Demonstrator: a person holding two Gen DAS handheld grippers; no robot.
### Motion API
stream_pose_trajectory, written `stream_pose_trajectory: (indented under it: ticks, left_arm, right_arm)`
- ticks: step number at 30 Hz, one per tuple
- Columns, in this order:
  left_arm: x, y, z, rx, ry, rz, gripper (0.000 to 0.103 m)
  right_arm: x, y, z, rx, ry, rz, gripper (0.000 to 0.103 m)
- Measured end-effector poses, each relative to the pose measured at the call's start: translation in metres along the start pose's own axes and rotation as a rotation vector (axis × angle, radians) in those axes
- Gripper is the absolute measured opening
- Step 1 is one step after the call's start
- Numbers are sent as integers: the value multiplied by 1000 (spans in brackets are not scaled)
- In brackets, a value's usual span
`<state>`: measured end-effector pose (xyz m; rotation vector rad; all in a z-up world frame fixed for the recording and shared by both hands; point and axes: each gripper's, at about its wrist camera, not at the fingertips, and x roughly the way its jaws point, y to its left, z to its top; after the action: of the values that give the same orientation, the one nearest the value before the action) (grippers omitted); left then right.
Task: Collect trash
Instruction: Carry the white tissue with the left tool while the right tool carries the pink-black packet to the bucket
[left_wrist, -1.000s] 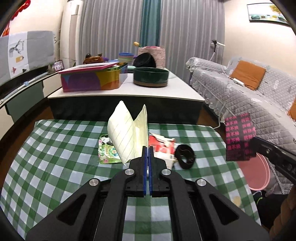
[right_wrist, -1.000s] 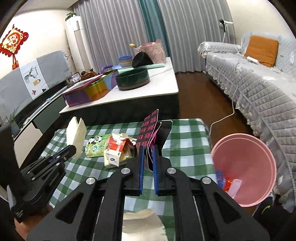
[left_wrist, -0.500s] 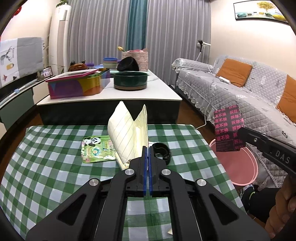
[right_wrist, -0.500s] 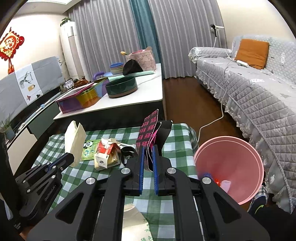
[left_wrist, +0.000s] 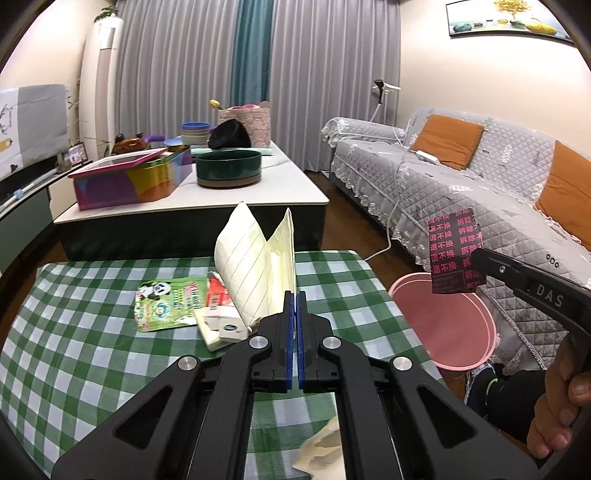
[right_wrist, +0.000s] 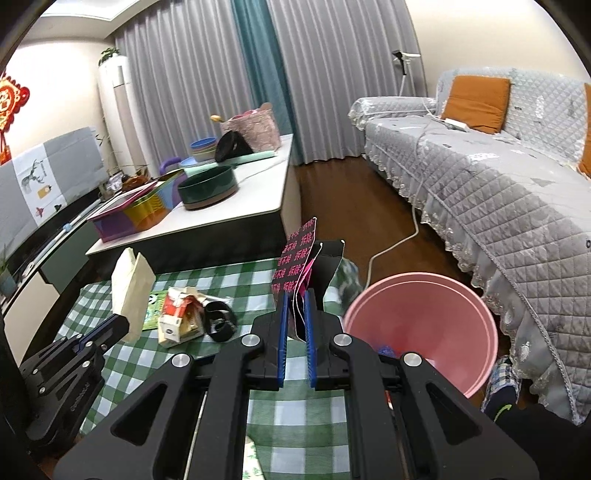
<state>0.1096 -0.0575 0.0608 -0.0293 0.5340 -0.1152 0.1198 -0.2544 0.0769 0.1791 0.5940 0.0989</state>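
My left gripper (left_wrist: 294, 295) is shut on a cream lined paper bag (left_wrist: 255, 269) and holds it above the green checked table (left_wrist: 74, 350). My right gripper (right_wrist: 296, 295) is shut on a black tag with pink characters (right_wrist: 297, 260); the tag also shows in the left wrist view (left_wrist: 453, 253), in front of the pink trash bin (left_wrist: 443, 325). The bin (right_wrist: 424, 325) stands on the floor right of the table, with bits of trash inside. A green panda packet (left_wrist: 166, 304), a red-and-white carton (right_wrist: 181, 317) and a black ring (right_wrist: 219, 321) lie on the table.
A low white table (left_wrist: 221, 195) with a colourful tin and a dark green bowl stands behind. A grey quilted sofa (right_wrist: 498, 206) with orange cushions runs along the right. A white cable lies on the wooden floor. A crumpled cream paper (left_wrist: 321, 454) lies at the table's near edge.
Both grippers have moved to the right with their loads. The black tag is now closer to the pink bin, and the bin looks larger in the right wrist view.
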Motion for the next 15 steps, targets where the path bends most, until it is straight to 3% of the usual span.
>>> stream_pose_trajectory:
  ticks: [15]
  left_arm:
    - [14, -60, 3, 51, 16, -101, 1]
  right_arm:
    - [-13, -62, 3, 64, -28, -93, 9]
